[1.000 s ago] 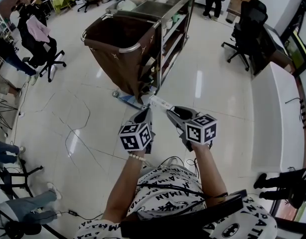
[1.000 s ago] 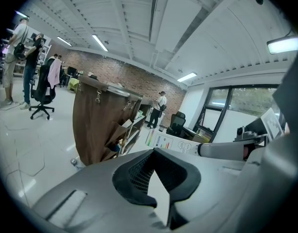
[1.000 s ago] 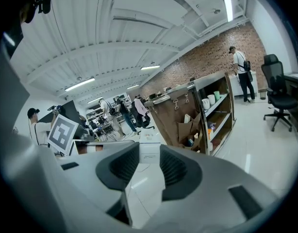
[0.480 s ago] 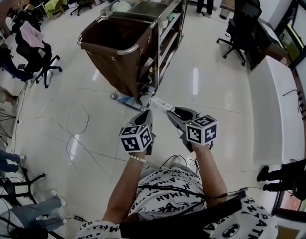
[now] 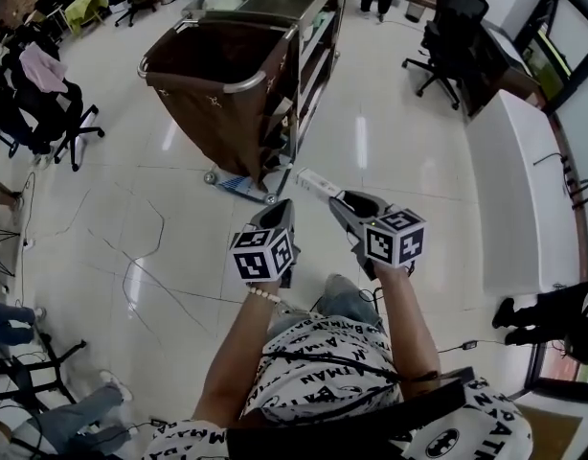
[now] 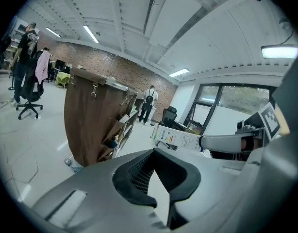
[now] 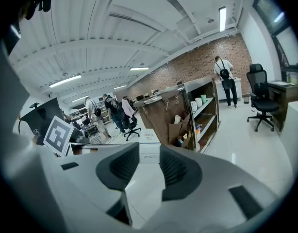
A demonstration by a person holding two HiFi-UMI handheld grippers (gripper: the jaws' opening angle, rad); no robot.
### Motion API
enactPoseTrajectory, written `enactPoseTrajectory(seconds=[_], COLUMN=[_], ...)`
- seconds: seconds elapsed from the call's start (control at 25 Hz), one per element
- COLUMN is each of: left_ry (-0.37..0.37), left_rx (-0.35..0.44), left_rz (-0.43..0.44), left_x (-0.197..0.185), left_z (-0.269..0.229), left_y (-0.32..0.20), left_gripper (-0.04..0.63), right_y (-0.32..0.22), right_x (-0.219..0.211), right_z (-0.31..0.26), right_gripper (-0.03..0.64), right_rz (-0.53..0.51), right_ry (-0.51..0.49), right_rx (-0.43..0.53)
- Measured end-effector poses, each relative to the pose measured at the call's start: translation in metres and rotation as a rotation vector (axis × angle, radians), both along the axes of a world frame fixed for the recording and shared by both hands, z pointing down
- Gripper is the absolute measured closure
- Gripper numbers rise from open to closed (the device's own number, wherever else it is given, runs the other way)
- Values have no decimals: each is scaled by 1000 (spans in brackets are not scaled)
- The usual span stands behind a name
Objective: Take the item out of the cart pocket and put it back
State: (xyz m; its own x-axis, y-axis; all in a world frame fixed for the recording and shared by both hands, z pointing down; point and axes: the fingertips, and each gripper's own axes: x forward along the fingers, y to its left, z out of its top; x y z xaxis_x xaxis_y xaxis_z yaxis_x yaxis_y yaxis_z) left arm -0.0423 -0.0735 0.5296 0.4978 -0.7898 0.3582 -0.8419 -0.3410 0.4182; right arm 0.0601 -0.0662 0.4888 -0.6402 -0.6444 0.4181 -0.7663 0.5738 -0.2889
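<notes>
White box [image 5: 316,183]: pinched at one end by the right gripper [image 5: 346,204], long axis aimed at the cart's near corner.
Cart [image 5: 238,84]: ahead-left of the jaws, well apart; side pockets [image 7: 182,128] probably faced by the box.
Left gripper [image 5: 278,220]: jaws pressed together, empty.

Long white printed box [image 5: 317,182] sticks out of the right tongs [image 5: 340,198] toward the cart [image 5: 214,103].

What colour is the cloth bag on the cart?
The bag is dark brown; head view.
</notes>
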Motion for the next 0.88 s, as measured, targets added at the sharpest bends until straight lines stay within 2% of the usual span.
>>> enactPoseTrajectory(seconds=[0.16,0.32,0.68,0.88], left_ry=[6,1,-14,-18], left_rx=[5,22,21,7], left_rz=[1,4,2,-12], left_x=[-5,-3,9,17], left_z=[-1,-8,-14,-14], left_y=[-8,-36,-128,-192], left_gripper=[592,592,592,592], right_y=[-14,-54,-201,-284], right_x=[-2,-6,-1,-3], right_z=[-5,-13,-11,6], right_gripper=[469,469,468,469], right_rz=[6,1,-24,-72], right_ry=[12,25,85,169], right_rx=[17,48,74,56])
